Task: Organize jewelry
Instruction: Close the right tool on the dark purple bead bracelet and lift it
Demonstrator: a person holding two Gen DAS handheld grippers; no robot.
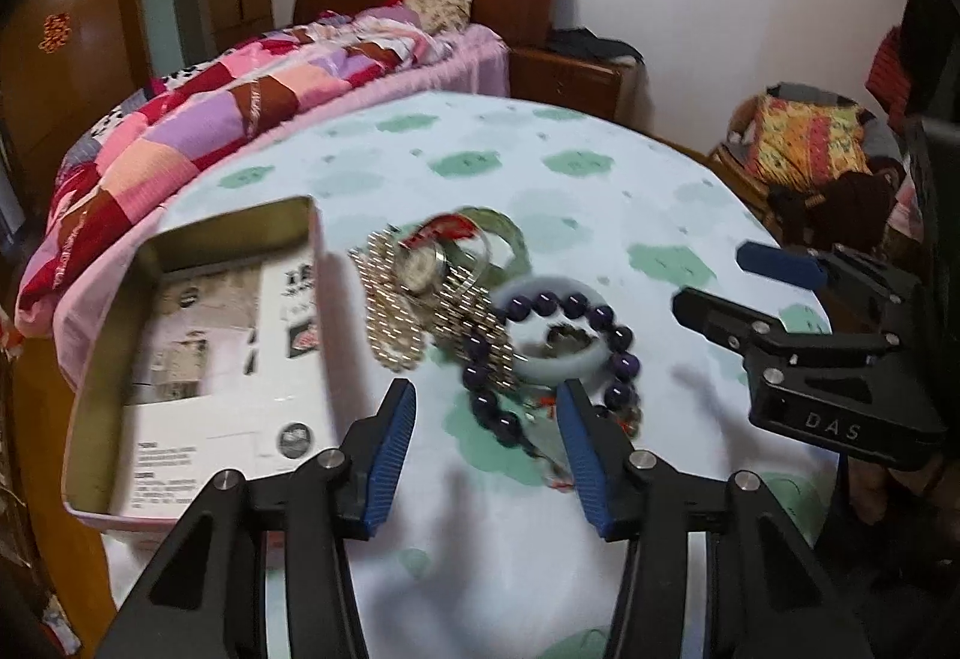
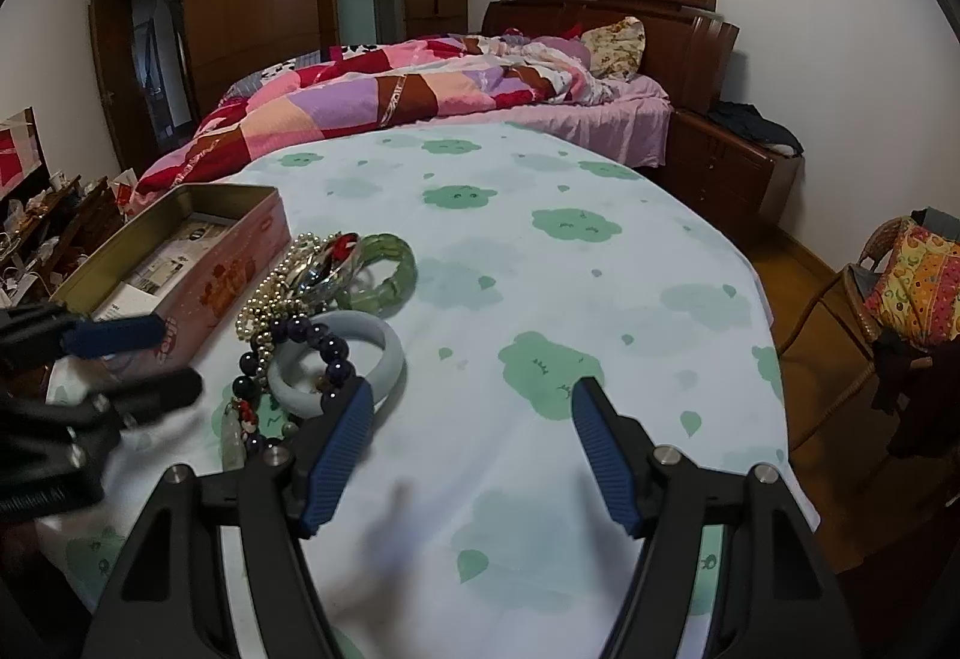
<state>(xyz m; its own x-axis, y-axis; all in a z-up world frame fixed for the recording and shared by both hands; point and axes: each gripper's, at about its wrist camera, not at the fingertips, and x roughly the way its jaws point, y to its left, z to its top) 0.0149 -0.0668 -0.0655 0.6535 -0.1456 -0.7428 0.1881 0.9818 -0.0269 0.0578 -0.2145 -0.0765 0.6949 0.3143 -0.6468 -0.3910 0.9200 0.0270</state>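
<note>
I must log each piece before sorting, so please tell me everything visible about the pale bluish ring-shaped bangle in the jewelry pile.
The pale bluish ring-shaped bangle is a thick, smooth, closed hoop that looks like jade or glass, without visible cracks. It lies flat on the cloud-patterned tablecloth, at the near side of the pile. A dark purple beaded bracelet drapes across it and touches it. In the right wrist view, the right gripper is open, and its left fingertip overlaps the bangle's near edge; contact is unclear.
</note>
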